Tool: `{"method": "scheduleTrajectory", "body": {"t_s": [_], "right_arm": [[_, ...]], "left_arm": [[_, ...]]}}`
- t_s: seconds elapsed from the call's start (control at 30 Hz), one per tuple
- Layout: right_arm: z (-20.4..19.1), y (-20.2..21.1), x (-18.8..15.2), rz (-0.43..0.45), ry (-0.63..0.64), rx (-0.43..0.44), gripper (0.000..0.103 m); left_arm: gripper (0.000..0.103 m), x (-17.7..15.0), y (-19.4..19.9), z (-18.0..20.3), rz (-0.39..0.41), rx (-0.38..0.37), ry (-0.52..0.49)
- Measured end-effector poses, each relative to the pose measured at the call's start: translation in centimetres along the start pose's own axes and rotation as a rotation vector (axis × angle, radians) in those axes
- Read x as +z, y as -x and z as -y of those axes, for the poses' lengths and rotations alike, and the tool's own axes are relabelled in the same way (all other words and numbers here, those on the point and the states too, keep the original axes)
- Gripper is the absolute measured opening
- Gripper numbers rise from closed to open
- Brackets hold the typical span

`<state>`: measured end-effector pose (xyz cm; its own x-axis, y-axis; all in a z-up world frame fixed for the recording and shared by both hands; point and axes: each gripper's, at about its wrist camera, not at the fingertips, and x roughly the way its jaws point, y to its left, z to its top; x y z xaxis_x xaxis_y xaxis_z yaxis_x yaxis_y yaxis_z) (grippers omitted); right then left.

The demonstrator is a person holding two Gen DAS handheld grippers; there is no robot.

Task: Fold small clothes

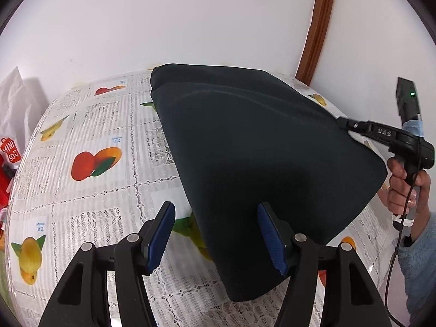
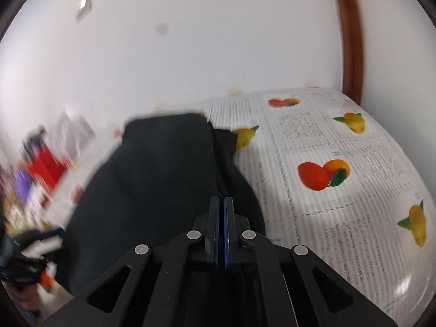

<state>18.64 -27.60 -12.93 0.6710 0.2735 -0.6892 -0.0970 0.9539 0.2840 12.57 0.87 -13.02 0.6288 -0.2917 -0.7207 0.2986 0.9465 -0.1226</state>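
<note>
The dark garment (image 1: 261, 169) is lying on the table (image 1: 90, 207), reaching from the far edge by the white wall (image 1: 190, 21) toward the near side, and it is covering much of the fruit-printed tablecloth (image 1: 95, 163). The left gripper (image 1: 216, 234) is hovering over the near left border of the garment with its blue fingers (image 1: 160, 237) standing apart, and nothing is pressed between them. The right gripper (image 2: 221, 229) is reaching in from the right edge of the table, its fingers (image 2: 228, 231) pressed together at the border of the garment; whether cloth is pinched I cannot tell. A hand (image 1: 403, 190) in a light blue sleeve (image 1: 419, 267) is holding it. A red bag (image 1: 8, 163) and white paper (image 1: 13, 100) are standing at the far left corner. A brown door frame (image 1: 316, 30) is rising behind the far right corner.
</note>
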Motion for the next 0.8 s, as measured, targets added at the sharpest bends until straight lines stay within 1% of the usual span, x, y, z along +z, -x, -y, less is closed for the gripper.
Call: {"method": "scheduleTrajectory", "body": {"t_s": [0.03,0.07,0.13,0.17,0.2,0.23,0.33,0.37,0.4,0.47,0.5,0.53,0.57,0.67,0.7,0.77,0.8], "right_arm": [[0.1,-0.6,-0.2,-0.027,-0.01,-0.019,0.002],[-0.5,-1.1,-0.4,-0.047,0.024,-0.053,0.002],[-1.5,-0.6,-0.5,-0.026,0.084,-0.088,0.002],[-1.7,-0.3,-0.4,-0.026,0.091,-0.1,0.002],[-1.9,0.1,-0.1,-0.031,0.098,-0.143,0.003],[-2.0,0.5,0.1,-0.033,0.103,-0.155,0.005],[-2.6,1.1,1.9,-0.051,0.12,-0.113,0.008],[-3.0,1.0,2.5,-0.056,0.129,-0.101,0.015],[-3.6,0.7,3.3,-0.06,0.144,-0.096,0.025],[-4.4,-0.5,4.4,-0.079,0.165,-0.09,0.038],[-4.7,-1.5,5.0,-0.1,0.166,-0.104,0.039],[-4.8,-2.2,5.3,-0.107,0.161,-0.122,0.039],[-4.8,-3.4,5.8,-0.134,0.149,-0.142,0.039],[-4.6,-6.2,6.0,-0.21,0.119,-0.131,0.037],[-4.3,-7.1,6.0,-0.229,0.102,-0.132,0.029],[-4.0,-7.9,6.0,-0.242,0.087,-0.087,0.003],[-4.0,-7.5,6.0,-0.227,0.096,-0.04,0.002]], "left_arm": [[0.061,0.0,0.0,0.1,0.001,0.005,-0.006],[0.061,0.0,0.0,0.1,0.002,0.006,-0.009],[0.061,0.0,0.4,-0.1,0.007,0.007,-0.005],[0.061,0.0,0.7,-0.3,0.011,0.008,-0.002],[0.061,0.0,1.0,-0.4,0.016,0.011,0.0],[0.061,0.0,1.3,-0.7,0.025,0.018,0.0],[0.061,0.6,1.5,-1.4,0.032,0.034,0.008],[0.061,0.9,1.4,-1.6,0.03,0.037,0.015],[0.061,1.3,1.3,-1.9,0.027,0.038,0.025],[0.061,1.9,1.0,-2.4,0.025,0.031,0.043],[0.061,2.2,0.8,-2.6,0.018,0.03,0.053],[0.061,2.3,0.6,-2.8,0.01,0.028,0.06],[0.061,2.5,0.3,-3.0,0.002,0.019,0.07],[0.061,2.9,-0.8,-3.5,-0.016,0.003,0.084],[0.061,3.0,-1.2,-3.5,-0.019,0.005,0.084],[0.061,3.0,-1.6,-3.6,-0.023,0.002,0.088],[0.061,2.9,-1.6,-3.8,-0.021,0.0,0.094]]}}
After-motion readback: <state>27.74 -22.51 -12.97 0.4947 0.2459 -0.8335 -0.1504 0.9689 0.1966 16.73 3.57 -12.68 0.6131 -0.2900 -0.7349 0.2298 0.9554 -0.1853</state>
